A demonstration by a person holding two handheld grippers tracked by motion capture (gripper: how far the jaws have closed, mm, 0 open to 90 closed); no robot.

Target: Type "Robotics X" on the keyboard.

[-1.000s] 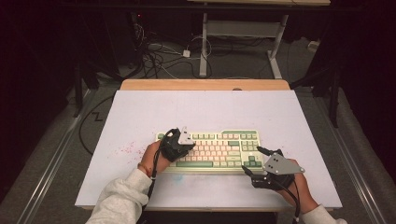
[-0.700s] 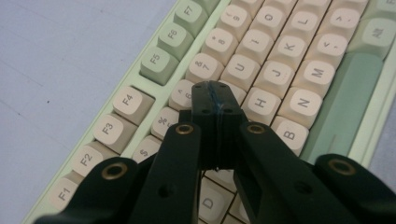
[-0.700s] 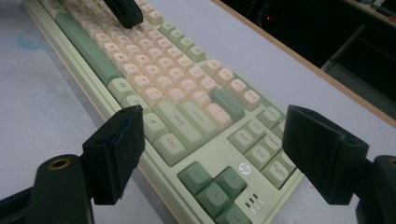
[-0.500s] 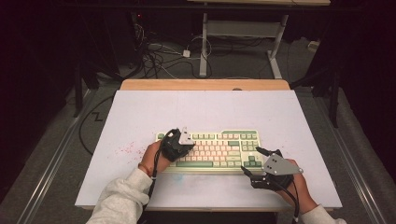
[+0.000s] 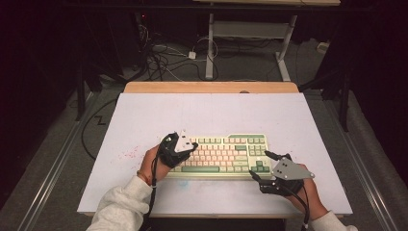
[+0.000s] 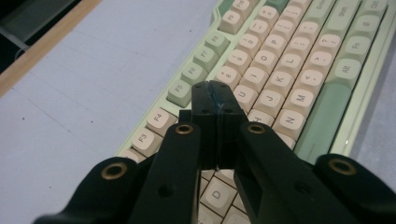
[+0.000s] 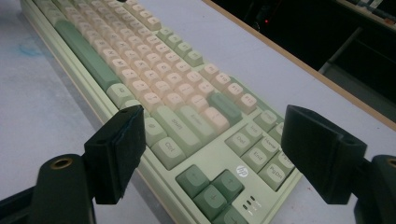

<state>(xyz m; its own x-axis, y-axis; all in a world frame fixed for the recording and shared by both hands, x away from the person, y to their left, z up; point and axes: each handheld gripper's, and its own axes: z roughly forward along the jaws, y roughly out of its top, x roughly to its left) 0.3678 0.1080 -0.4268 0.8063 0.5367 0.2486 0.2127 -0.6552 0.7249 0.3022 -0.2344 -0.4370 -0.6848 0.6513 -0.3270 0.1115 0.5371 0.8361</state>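
Typing setup: keyboard (image 5: 221, 155) sits near the front middle of the white table (image 5: 144, 115), long side running left to right, green frame with cream keys

Left gripper (image 6: 215, 100): jaws pressed flat together with nothing between them, hanging just above the upper letter rows around the Y/U area, so it works like one blunt poking finger

Right gripper (image 7: 212, 154): jaws spread wide with nothing in them, straddling the keyboard's right end near the arrow keys (image 7: 210, 186); can't tell if either pad actually touches the frame

Step in hand: looks to me like pressing a key with the closed left tip while the right side steadies things

How to do it well: come straight down on the middle of one keycap, since that tip is about as wide as a key and could easily catch a neighbour

Also: keep the push light and lift off clean

Around it: faint pink specks (image 5: 130, 154) on the table left of the keyboard
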